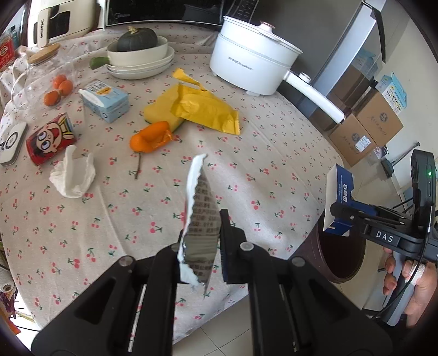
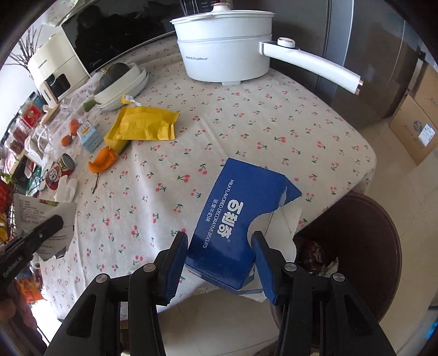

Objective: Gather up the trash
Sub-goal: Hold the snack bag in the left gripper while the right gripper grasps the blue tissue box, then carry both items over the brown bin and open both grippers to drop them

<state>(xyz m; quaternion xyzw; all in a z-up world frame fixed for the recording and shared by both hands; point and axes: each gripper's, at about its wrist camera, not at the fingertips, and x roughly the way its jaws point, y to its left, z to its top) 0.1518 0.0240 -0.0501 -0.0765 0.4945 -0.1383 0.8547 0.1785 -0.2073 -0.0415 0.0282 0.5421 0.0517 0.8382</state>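
On the counter (image 1: 273,169), from the left: a red cartoon can (image 1: 50,139), a crumpled tissue (image 1: 72,175), a pale blue carton (image 1: 105,100), orange peel (image 1: 150,137), a yellow wrapper (image 1: 202,109) and, far right, a white pot (image 1: 249,68).

The left gripper (image 1: 201,238) has its fingers clamped on a torn foil wrapper (image 1: 201,208), held upright over the counter's near edge. The right gripper (image 2: 220,263) has its fingers pressed on both sides of a blue biscuit box (image 2: 241,219), torn open at one end, at the counter's edge just beside the brown bin (image 2: 364,246), which already holds some trash.

Risks, as I judge them: the foil wrapper is pinched only along its lower part, so it could slip or flutter aside on release and miss the bin. The box is an empty shell; squeezing could crush it, and its torn flap may catch the bin rim. Both grippers heading for one bin could collide.

Readable writing: "MILK FLAVORED DECORATIVE BISCUITS" on the box, with Chinese characters; "Royalstar" on the pot; "DAS" on the right gripper; "Midea" on the black appliance (image 2: 115,32) behind; "CHANGHONG" on the cream appliance (image 1: 54,22). The foil wrapper's print is too small to read.
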